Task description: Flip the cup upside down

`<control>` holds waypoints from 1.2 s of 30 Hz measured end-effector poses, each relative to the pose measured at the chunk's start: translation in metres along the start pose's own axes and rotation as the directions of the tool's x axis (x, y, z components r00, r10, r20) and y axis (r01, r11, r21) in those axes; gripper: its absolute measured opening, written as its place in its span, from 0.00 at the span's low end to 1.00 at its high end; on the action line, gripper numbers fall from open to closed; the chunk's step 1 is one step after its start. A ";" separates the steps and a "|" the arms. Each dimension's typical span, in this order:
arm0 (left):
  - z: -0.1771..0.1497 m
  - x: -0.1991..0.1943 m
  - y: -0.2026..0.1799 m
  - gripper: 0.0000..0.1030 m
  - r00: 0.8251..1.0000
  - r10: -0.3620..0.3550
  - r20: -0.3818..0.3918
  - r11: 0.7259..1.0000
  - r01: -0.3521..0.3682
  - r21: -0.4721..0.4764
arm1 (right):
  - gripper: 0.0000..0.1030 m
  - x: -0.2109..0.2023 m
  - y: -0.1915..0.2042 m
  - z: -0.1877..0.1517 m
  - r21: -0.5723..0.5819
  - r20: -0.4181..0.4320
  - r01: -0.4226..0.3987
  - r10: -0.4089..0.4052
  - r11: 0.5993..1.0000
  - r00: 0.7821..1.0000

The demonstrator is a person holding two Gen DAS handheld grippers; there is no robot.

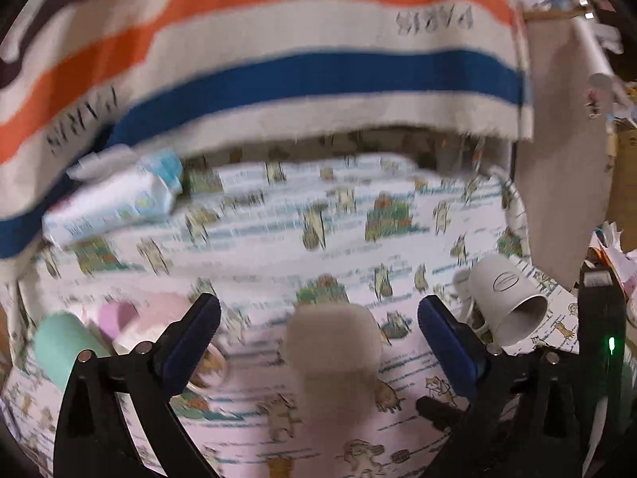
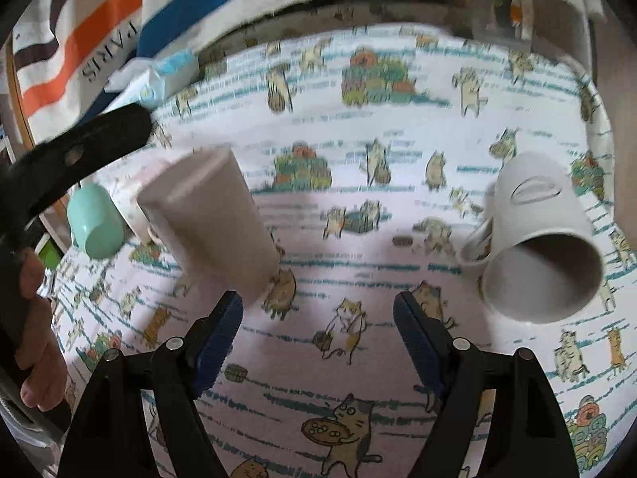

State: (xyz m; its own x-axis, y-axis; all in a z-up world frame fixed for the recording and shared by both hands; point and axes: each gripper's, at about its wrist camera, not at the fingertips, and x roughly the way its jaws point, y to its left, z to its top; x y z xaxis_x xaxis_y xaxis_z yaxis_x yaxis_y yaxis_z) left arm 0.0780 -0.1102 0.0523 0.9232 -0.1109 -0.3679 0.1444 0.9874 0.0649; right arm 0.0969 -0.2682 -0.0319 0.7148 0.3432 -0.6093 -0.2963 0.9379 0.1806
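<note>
A beige cup stands upside down, base up, on the cat-print tablecloth. In the left wrist view it is a blurred beige shape between the fingers of my left gripper, which is open around it and apart from it. My right gripper is open and empty, just right of the beige cup. A white mug lies on its side to the right, mouth toward me; it also shows in the left wrist view.
A mint green cup lies on its side at the left, also in the left wrist view, next to a pink cup. A tissue pack lies at the back. A striped cloth hangs behind the table.
</note>
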 end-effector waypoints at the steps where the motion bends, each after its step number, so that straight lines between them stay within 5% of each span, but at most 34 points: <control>1: -0.001 -0.010 0.003 0.99 0.999 0.012 0.050 1.000 -0.012 0.010 | 0.84 -0.004 0.000 0.001 0.000 0.022 0.003 -0.003 1.000 1.000; 5: -0.007 -0.037 0.021 1.00 0.981 0.054 0.187 0.999 -0.054 -0.007 | 0.86 -0.022 0.007 0.004 -0.023 0.136 0.040 -0.036 0.999 0.990; 7: -0.011 -0.041 0.030 0.99 0.976 0.064 0.208 0.998 -0.062 -0.018 | 1.00 -0.031 0.010 0.004 -0.032 0.196 0.060 -0.053 0.998 0.979; 13: -0.032 -0.043 0.052 0.99 0.968 0.100 0.230 0.995 -0.094 -0.037 | 0.99 -0.055 0.020 0.000 -0.050 0.354 0.146 -0.119 0.988 0.928; 17: -0.049 -0.040 0.060 0.99 0.969 0.111 0.220 0.994 -0.105 -0.039 | 0.99 -0.063 0.027 -0.003 -0.071 0.411 0.201 -0.155 0.977 0.898; 26: -0.062 -0.020 0.070 0.99 0.990 0.105 0.095 0.990 -0.095 -0.106 | 0.99 -0.059 0.034 -0.005 -0.102 0.404 0.230 -0.171 0.968 0.899; 32: -0.065 -0.025 0.074 0.99 0.979 0.182 0.089 0.977 -0.170 -0.130 | 0.99 -0.076 0.029 -0.013 -0.037 0.462 0.278 -0.230 0.960 0.857; 36: -0.071 -0.041 0.083 0.99 0.992 0.116 0.040 0.969 -0.104 -0.223 | 0.99 -0.091 0.036 -0.024 -0.041 0.483 0.244 -0.195 0.969 0.854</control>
State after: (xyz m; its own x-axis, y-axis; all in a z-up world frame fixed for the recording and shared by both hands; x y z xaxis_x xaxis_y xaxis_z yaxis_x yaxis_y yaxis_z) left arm 0.0272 -0.0159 0.0069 0.9471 -0.0001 -0.3209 -0.0357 0.9937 -0.1059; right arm 0.0064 -0.2670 0.0115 0.9740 0.1351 -0.1821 -0.1383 0.9904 -0.0051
